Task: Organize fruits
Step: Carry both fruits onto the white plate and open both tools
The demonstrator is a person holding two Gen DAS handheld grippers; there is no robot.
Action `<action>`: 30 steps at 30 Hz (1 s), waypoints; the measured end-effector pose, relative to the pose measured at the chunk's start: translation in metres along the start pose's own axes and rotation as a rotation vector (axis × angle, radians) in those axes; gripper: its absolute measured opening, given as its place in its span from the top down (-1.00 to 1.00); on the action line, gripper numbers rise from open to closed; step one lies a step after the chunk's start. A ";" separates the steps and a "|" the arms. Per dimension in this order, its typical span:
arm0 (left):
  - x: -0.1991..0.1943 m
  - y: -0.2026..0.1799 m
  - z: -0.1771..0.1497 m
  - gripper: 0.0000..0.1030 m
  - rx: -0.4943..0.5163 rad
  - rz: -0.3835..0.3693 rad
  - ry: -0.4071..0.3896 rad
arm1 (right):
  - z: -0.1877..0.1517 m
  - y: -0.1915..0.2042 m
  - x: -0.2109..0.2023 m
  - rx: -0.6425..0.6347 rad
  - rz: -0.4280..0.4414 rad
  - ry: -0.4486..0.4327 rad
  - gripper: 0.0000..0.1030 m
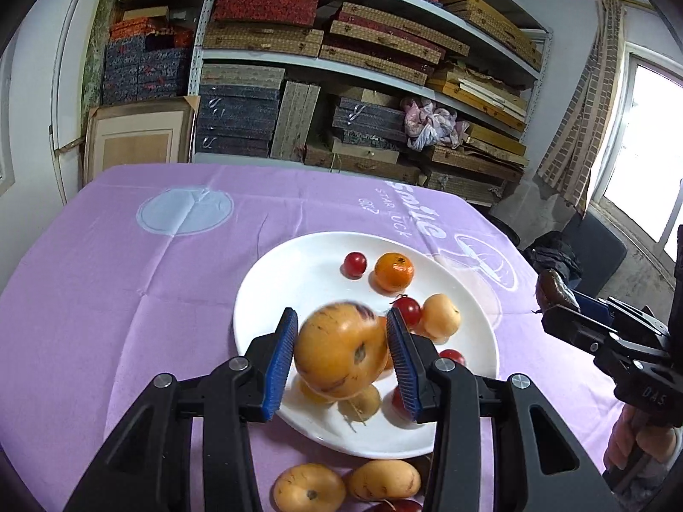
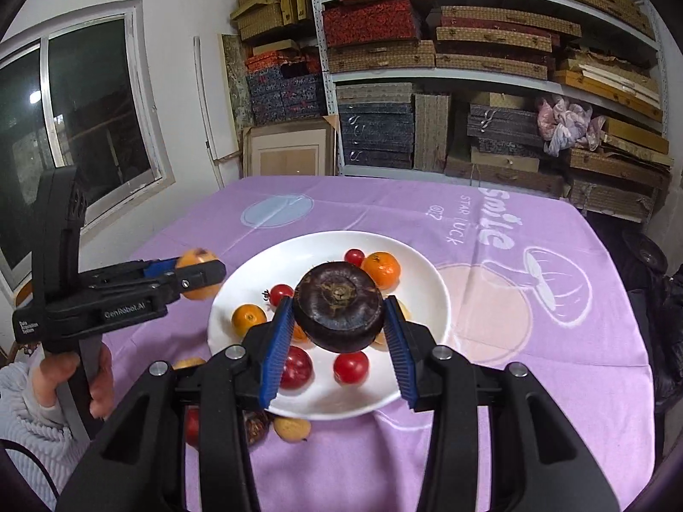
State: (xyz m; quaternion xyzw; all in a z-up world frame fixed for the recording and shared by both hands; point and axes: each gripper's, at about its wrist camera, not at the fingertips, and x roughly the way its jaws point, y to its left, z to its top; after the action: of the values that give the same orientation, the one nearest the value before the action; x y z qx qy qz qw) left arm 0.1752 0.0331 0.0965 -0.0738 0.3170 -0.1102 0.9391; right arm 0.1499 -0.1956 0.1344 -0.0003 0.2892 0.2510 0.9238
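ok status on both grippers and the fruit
Left gripper shut on yellow-orange fruit, over white plate. Right gripper shut on dark purple fruit, above plate. Nothing blocking.

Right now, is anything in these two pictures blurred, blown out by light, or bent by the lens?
Left wrist view: the yellow fruit in the left gripper is motion-smeared, the window is blown out, the shelves bow. Right wrist view: the dark fruit in the right gripper is sharp; edges curve and darken.
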 end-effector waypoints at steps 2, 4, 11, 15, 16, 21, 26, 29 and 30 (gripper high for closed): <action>0.010 0.010 0.004 0.16 -0.009 0.002 0.014 | -0.004 0.007 0.021 -0.009 0.011 0.015 0.19; 0.019 0.018 0.007 0.16 -0.011 0.006 0.021 | -0.011 0.015 0.042 -0.053 0.010 0.065 0.19; 0.045 0.029 0.005 0.16 -0.019 -0.011 0.059 | -0.018 0.007 0.080 -0.058 0.004 0.126 0.19; 0.051 0.043 -0.002 0.17 -0.056 -0.046 0.053 | -0.027 0.005 0.086 -0.058 0.004 0.148 0.19; 0.047 0.049 -0.002 0.17 -0.069 -0.062 0.039 | -0.028 0.004 0.086 -0.058 0.005 0.151 0.19; 0.005 0.110 0.010 0.15 -0.234 -0.144 -0.045 | -0.030 0.007 0.084 -0.067 0.021 0.152 0.19; 0.006 0.157 -0.002 -0.17 -0.363 -0.075 -0.034 | -0.032 0.006 0.085 -0.056 0.032 0.160 0.18; 0.016 0.148 -0.006 -0.18 -0.324 -0.063 0.017 | -0.031 0.005 0.085 -0.059 0.029 0.159 0.18; 0.016 0.141 -0.005 -0.17 -0.297 -0.066 0.022 | -0.031 0.006 0.085 -0.061 0.028 0.163 0.18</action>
State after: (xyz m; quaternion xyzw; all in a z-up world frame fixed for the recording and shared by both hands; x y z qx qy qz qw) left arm 0.2076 0.1646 0.0538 -0.2210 0.3375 -0.0936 0.9102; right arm 0.1907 -0.1557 0.0638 -0.0449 0.3556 0.2716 0.8932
